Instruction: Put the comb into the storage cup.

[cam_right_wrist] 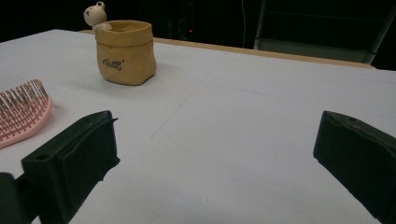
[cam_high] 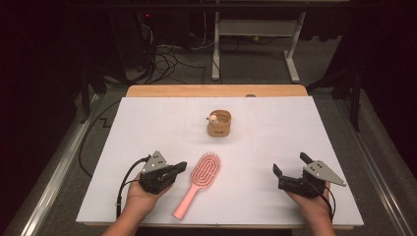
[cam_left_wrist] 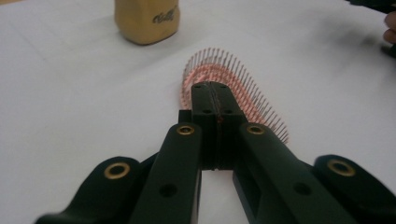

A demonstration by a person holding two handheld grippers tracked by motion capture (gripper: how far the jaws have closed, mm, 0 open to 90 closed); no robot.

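Note:
A pink hairbrush (cam_high: 199, 180) lies bristles up on the white table sheet (cam_high: 147, 123), handle toward the front edge. Just left of it hangs my left gripper (cam_high: 181, 167), jaws pressed together with nothing between them. In the left gripper view the shut left gripper (cam_left_wrist: 215, 95) stands in front of the brush head (cam_left_wrist: 247, 88). A tan pot (cam_high: 219, 123) with a small bear figure (cam_high: 213, 118) on its rim stands at mid-table. My right gripper (cam_high: 291, 164) is at the front right with jaws wide apart and nothing between them; the right gripper view shows the pot (cam_right_wrist: 125, 51) and the brush head (cam_right_wrist: 21, 114).
The wooden table edge (cam_high: 216, 90) runs along the back. Beyond it are a desk frame (cam_high: 255, 44) and loose cables (cam_high: 167, 61) on the floor. A person's hands hold both grippers at the front edge.

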